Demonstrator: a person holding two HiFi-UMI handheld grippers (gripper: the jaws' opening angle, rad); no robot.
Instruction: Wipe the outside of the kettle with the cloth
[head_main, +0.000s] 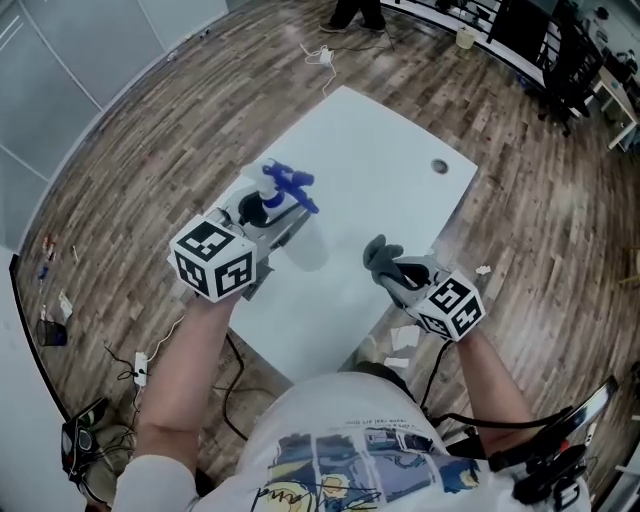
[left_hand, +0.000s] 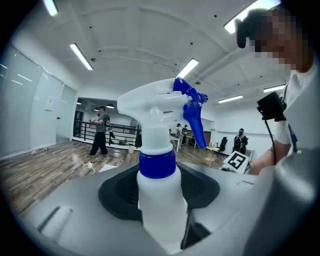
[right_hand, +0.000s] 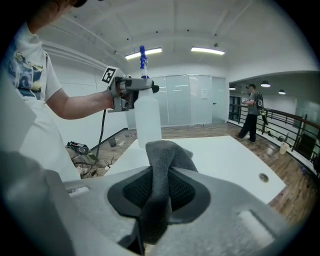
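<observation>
From where I stand there is no kettle in sight; the only thing that could take a wipe is a white spray bottle (left_hand: 158, 196) with a blue collar and trigger. The left gripper (head_main: 268, 212) has it clamped by the body just under the collar, jaws pressed against its sides, and holds it upright over the near part of the white table (head_main: 400, 170). I cannot tell whether its base touches the tabletop. The right gripper (head_main: 395, 276) is closed on a fold of the grey cloth (right_hand: 163, 167), which stands up out of the jaws in a loose bunch and faces the bottle from near by, the two not touching. My guess is that the rubbing has not begun. What worries me is the bottle's smooth, round plastic. A sideways push from the cloth could turn it in the jaws or tip it, since it is held at one narrow band only. If it slides down it may drop onto the table and roll towards the edge. The cloth is gripped by only a thin fold, so a hard drag across the plastic could pull it out of the jaws. The trigger also sticks out towards the right side, and a careless pass could catch it and squirt liquid.
</observation>
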